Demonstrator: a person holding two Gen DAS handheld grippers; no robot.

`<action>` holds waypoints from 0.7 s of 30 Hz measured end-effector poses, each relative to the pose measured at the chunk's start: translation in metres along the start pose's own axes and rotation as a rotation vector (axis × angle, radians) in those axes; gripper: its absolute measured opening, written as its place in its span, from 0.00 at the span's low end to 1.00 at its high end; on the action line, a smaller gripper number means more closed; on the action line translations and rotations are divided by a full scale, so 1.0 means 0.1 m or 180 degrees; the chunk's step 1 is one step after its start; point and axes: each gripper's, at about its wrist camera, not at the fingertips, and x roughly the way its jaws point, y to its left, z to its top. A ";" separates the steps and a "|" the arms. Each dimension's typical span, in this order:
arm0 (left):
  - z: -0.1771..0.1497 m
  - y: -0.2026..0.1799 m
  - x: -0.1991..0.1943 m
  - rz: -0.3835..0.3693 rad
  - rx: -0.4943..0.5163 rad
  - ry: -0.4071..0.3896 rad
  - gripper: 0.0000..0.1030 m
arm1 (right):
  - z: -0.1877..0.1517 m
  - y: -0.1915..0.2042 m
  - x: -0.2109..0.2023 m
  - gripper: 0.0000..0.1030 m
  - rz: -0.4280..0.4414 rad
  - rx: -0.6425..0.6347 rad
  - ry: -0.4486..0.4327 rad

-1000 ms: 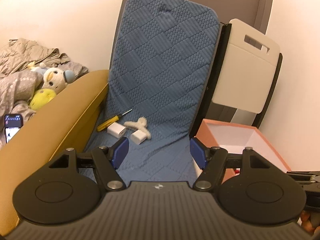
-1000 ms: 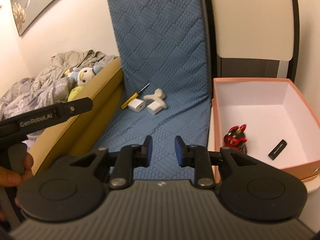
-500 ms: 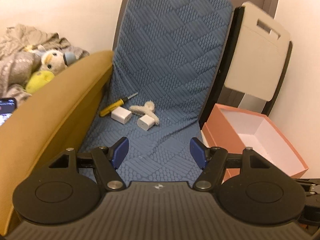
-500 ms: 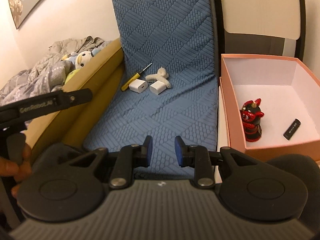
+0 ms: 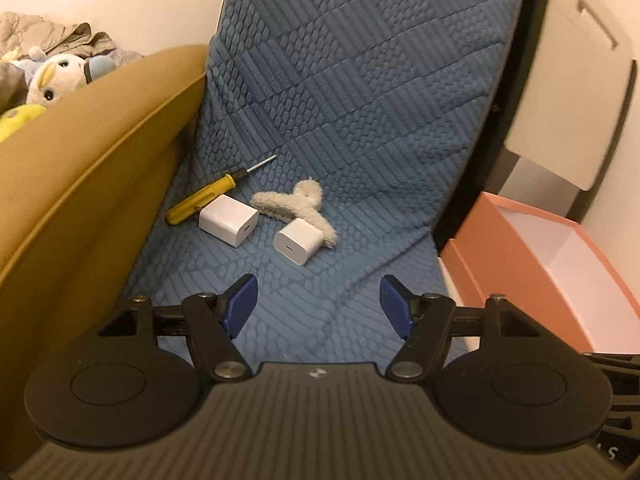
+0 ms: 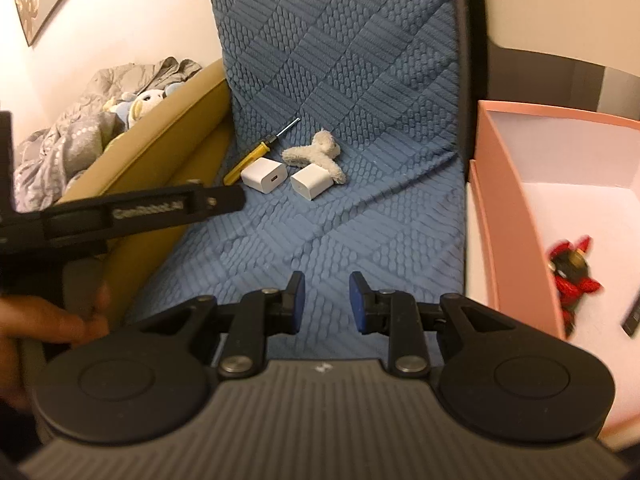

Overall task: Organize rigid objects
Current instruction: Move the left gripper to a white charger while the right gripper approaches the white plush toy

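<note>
On the blue quilted mat (image 5: 320, 128), which lies flat in front and rises against the wall behind, a small cluster waits: a yellow-handled screwdriver (image 5: 204, 200) with its tip pointing up the slope, two white charger cubes side by side, the left cube (image 5: 228, 226) touching the screwdriver's handle and the right cube (image 5: 298, 241) resting against a fluffy beige hair clip (image 5: 294, 208). In the right wrist view the same screwdriver (image 6: 250, 162), left cube (image 6: 264, 175), right cube (image 6: 312, 182) and clip (image 6: 316, 156) sit in the same order.

Left tool (image 5: 318, 300) hangs over bare mat short of the cluster, its blue pads set wide apart with nothing between them. Right tool (image 6: 326, 302) is over the mat nearer the box, its pads drawn narrow but with a gap, also empty. Seen from the right wrist, the left tool's black body crosses the picture at left, with the person's left hand (image 6: 44, 324) on its grip, blurred.

Beside the mat on the right stands an open pink box (image 6: 506, 216) with a white inside; its near wall rises between the mat and the contents, a red and black figurine (image 6: 572, 276) and a dark flat piece (image 6: 632, 314) at the picture's edge. Along the mat's left edge runs a mustard-coloured padded rail (image 5: 88, 152), with plush toys (image 5: 52, 80) and crumpled bedding beyond it. A beige folded panel (image 5: 568, 92) leans behind the box.
</note>
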 end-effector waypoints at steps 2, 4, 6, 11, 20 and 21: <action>0.04 0.04 0.16 -0.0009 0.0017 0.0003 0.70 | 0.06 0.00 0.14 0.28 0.0014 -0.0047 0.0004; 0.08 0.08 0.28 -0.0010 0.0056 -0.0021 0.70 | 0.11 -0.01 0.25 0.28 0.0059 -0.0038 0.0012; 0.11 0.10 0.38 -0.0033 0.0096 -0.0043 0.70 | 0.16 -0.04 0.36 0.28 0.0097 0.0011 0.0037; 0.22 0.18 0.63 -0.0057 0.0105 -0.0033 0.70 | 0.26 -0.05 0.54 0.28 0.0081 -0.0011 0.0027; 0.14 0.17 0.41 -0.0072 0.0051 0.0023 0.70 | 0.43 -0.10 0.69 0.28 0.0061 0.0027 -0.0027; 0.10 0.19 0.37 -0.0088 -0.0019 0.0039 0.70 | 0.44 -0.10 0.70 0.28 0.0063 0.0018 -0.0035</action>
